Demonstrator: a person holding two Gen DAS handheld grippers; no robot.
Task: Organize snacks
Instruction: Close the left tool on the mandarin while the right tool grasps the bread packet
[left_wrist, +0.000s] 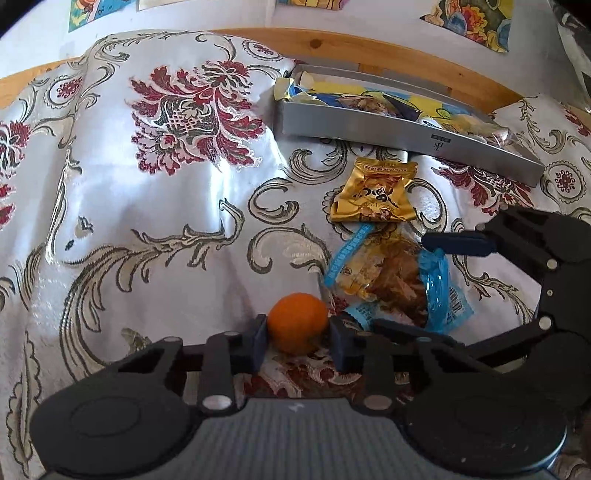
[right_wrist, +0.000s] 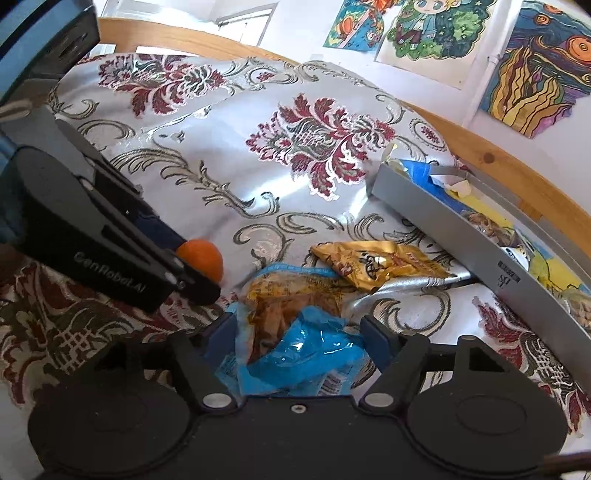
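Gripping the orange (left_wrist: 297, 327) low in frame, my left tongs (left_wrist: 297, 338) clench it; my right tongs (right_wrist: 298, 334) straddle the blue-ended snack packet (right_wrist: 295, 332), unclenched.

Setting: a home, most likely a living or family room. Evidence follows.

Surface: a tabletop with a light wooden edge (right_wrist: 491, 162), covered by a shiny silver cloth (left_wrist: 207, 192) with a red floral and scroll pattern, of the domestic decorative kind.

Wall: a white wall (right_wrist: 303, 26) behind the far edge carries hand-coloured drawings (right_wrist: 432, 29), unframed and fixed directly to it. One shows a cartoon figure; another, at the far right, shows swirling bands of colour (right_wrist: 535, 77).

Contents: a grey tray (left_wrist: 388, 129) of wrapped snacks at the far right, and loose snack packets (left_wrist: 373, 192) on the cloth near it.
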